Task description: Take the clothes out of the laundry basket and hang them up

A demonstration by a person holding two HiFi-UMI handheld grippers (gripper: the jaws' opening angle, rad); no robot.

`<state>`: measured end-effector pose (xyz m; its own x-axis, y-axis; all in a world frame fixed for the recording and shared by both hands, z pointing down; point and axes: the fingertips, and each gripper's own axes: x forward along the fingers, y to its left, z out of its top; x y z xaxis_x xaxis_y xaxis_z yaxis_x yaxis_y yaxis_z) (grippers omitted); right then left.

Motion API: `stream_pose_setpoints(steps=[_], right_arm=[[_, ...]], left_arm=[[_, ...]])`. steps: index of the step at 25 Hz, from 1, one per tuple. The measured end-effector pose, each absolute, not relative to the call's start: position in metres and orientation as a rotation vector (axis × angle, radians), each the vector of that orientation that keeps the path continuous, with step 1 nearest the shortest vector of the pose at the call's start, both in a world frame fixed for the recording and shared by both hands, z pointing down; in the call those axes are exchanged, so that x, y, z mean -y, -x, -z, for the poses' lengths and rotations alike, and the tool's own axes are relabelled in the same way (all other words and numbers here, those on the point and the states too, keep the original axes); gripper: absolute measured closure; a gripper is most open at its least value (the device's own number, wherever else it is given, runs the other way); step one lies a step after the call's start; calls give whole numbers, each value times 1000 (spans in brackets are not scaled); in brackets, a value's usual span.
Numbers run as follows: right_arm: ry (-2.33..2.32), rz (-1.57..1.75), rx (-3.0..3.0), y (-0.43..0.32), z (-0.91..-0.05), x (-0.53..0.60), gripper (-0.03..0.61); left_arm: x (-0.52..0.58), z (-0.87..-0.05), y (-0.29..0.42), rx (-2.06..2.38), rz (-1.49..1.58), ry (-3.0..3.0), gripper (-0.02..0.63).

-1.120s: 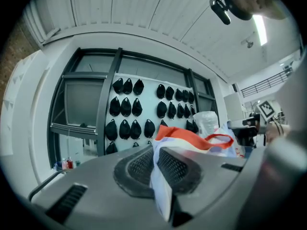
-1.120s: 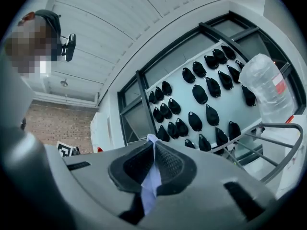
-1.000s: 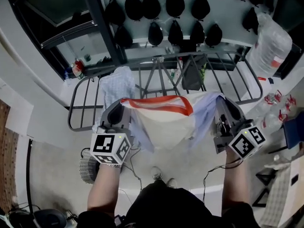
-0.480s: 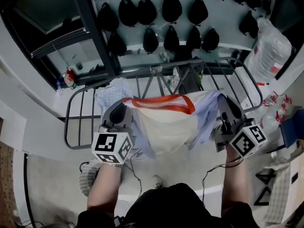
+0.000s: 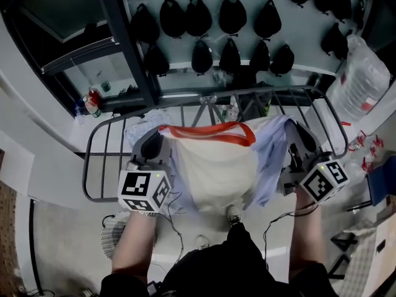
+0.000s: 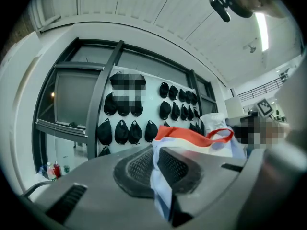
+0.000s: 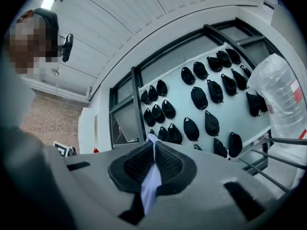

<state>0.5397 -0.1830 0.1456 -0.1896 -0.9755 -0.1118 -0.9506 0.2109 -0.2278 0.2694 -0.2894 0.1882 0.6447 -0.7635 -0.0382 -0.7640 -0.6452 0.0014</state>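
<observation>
I hold a cream and pale-blue garment (image 5: 216, 166) with an orange-red band along its top edge, stretched between both grippers above the drying rack (image 5: 99, 159). My left gripper (image 5: 151, 146) is shut on its left edge; the cloth (image 6: 160, 186) shows pinched between the jaws in the left gripper view. My right gripper (image 5: 302, 144) is shut on the right edge, with a strip of pale-blue cloth (image 7: 151, 186) clamped between its pads. The garment hangs down between the grippers and hides the middle rack bars. The laundry basket (image 5: 114, 228) sits on the floor at lower left, partly behind my left arm.
A light-blue cloth (image 5: 145, 121) lies over the rack's left bars. Black caps (image 5: 232, 17) hang in rows on the wall behind the rack. A large clear plastic bag (image 5: 362, 79) stands at the right. A dark window frame post (image 5: 124, 36) rises at back left.
Both grippers have carried the stretched garment forward, closer over the rack; the rack's near bar now lies under the hands. The grips are unchanged.
</observation>
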Motion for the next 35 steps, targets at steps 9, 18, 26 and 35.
stream_pose_setpoints(steps=[9,18,26,35], right_arm=[[1676,211,-2355,-585,-154,286,566],[1483,241,-2474,-626,-154,357,566],[1416,284,-2530,-631,-167,388,566],[1514,387,-2517,-623,-204,427,566]], left_arm=[[356,-184,-300,-1502,-24,2729,598],[391,-180,-332,-1713,11,2579,598],[406,-188,-334,-1808,45,2526,598],[449,-226,-331,-1782,149,2609,598]])
